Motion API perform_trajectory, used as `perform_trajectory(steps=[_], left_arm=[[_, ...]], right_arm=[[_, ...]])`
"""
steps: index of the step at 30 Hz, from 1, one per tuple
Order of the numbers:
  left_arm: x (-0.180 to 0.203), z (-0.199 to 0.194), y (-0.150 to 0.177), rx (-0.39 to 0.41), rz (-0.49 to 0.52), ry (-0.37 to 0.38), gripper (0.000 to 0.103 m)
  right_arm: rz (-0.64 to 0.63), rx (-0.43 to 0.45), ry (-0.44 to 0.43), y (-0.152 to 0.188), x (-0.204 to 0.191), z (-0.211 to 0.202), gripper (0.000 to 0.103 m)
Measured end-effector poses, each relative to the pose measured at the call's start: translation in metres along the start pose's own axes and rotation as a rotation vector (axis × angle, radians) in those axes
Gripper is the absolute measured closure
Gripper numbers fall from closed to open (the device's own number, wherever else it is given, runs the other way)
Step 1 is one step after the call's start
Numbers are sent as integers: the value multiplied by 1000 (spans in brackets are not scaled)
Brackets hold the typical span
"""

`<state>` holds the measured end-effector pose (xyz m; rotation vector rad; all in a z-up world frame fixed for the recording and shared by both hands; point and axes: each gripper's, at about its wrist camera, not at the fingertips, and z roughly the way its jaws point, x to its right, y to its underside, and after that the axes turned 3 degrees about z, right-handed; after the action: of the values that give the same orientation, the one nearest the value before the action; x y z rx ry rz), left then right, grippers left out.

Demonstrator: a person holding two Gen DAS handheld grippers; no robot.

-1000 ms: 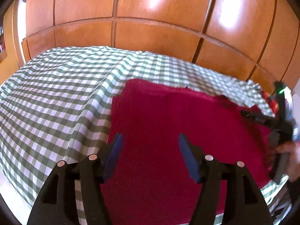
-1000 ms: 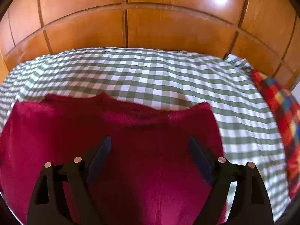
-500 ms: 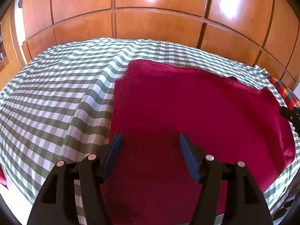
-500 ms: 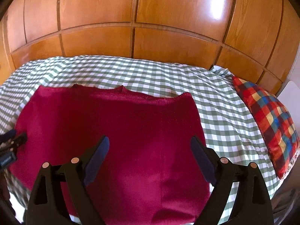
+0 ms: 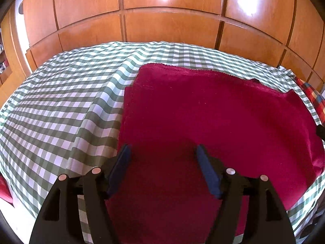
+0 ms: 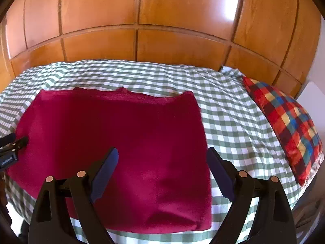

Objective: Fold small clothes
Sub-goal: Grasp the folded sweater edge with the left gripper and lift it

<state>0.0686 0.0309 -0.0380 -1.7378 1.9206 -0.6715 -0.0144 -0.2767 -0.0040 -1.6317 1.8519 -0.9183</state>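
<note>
Fingers of both the left gripper (image 5: pixel 162 168) and right gripper (image 6: pixel 162 171), spread and empty, hover over the dark-red fleece garment (image 6: pixel 121 138) on the green-checked bed (image 6: pixel 227 109); pinch its near corners together, lift evenly.

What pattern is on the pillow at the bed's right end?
The pillow has a red, blue and yellow plaid; the right wrist view shows it best.

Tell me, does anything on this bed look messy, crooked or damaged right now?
Nothing serious. The red garment lies flat on the checked bedspread, folded, though its far edge is uneven, with small bumps sticking up. The bedspread has a few wrinkles beside it. The plaid pillow sits at the bed's right edge. No spills or damage show.
</note>
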Motion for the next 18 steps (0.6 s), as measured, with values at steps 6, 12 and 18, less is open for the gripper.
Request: perform_trajectory(steps=[6, 12, 18], left_arm=[[1, 0, 0, 2, -1, -3, 33], [0, 0, 0, 14, 18, -32, 19], [-19, 2, -1, -6, -66, 47, 18]], right_arm=[[145, -51, -68, 8, 48, 12, 13], [463, -158, -353, 28, 118, 45, 12], [567, -238, -600, 43, 116, 73, 14]])
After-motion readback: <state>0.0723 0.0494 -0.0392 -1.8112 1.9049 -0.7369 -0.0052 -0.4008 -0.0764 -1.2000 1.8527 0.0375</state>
